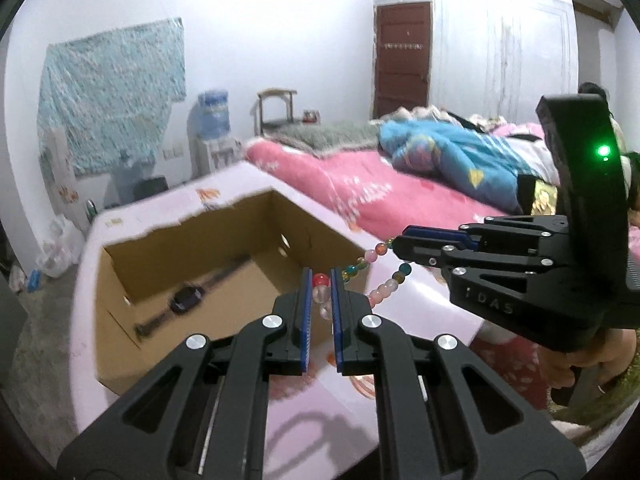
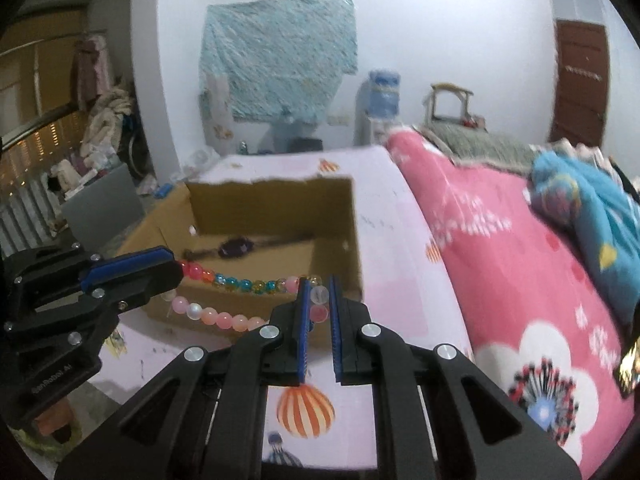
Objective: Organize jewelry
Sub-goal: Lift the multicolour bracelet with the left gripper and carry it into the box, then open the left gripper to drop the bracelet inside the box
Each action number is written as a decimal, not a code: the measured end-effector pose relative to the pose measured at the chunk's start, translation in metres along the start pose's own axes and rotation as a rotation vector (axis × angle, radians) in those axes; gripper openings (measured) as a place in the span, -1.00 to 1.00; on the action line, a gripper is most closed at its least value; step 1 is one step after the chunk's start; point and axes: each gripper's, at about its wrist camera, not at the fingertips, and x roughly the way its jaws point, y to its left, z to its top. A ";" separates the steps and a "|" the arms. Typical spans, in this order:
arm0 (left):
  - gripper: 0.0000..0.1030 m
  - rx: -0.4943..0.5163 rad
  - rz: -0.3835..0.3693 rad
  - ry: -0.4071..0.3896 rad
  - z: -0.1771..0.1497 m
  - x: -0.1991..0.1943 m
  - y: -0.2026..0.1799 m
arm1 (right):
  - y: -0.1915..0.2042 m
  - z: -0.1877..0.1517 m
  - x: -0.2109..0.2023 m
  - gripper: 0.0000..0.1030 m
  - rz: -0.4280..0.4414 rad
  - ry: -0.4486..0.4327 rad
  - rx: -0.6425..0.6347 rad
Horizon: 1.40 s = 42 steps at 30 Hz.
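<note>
On my left sits the open cardboard box (image 1: 192,276) on the pink worktop (image 1: 400,364), a dark watch (image 1: 184,298) lying inside. My left hand-held gripper (image 1: 321,294) is clamped on one end of the bead bracelet (image 1: 370,256); my right hand-held gripper (image 2: 319,300) is clamped on the other end. The loop hangs stretched between them, just above the box's near edge. I judge it light, limp and slippery, probably elastic, so overstretching could snap it; pinching across single beads seems the safest hold. Its beads are round and glossy: red, clear, teal, amber, pink.
</note>
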 end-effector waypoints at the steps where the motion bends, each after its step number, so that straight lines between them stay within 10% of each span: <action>1: -0.84 0.002 0.014 -0.016 0.006 -0.004 0.005 | 0.004 0.010 0.002 -0.82 0.014 -0.014 -0.015; 9: -0.84 -0.072 0.076 -0.018 0.037 -0.003 0.073 | 0.029 0.079 0.056 -0.82 0.221 0.043 -0.082; 19: -0.84 -0.280 0.079 0.284 0.002 0.058 0.169 | 0.059 0.083 0.214 -0.81 0.431 0.550 -0.023; 28: -0.82 -0.277 0.123 0.381 -0.021 0.072 0.179 | 0.075 0.052 0.263 -0.78 0.469 0.783 0.037; 42: 0.02 -0.268 0.201 0.224 -0.001 0.018 0.163 | 0.048 0.076 0.178 0.21 0.396 0.500 0.025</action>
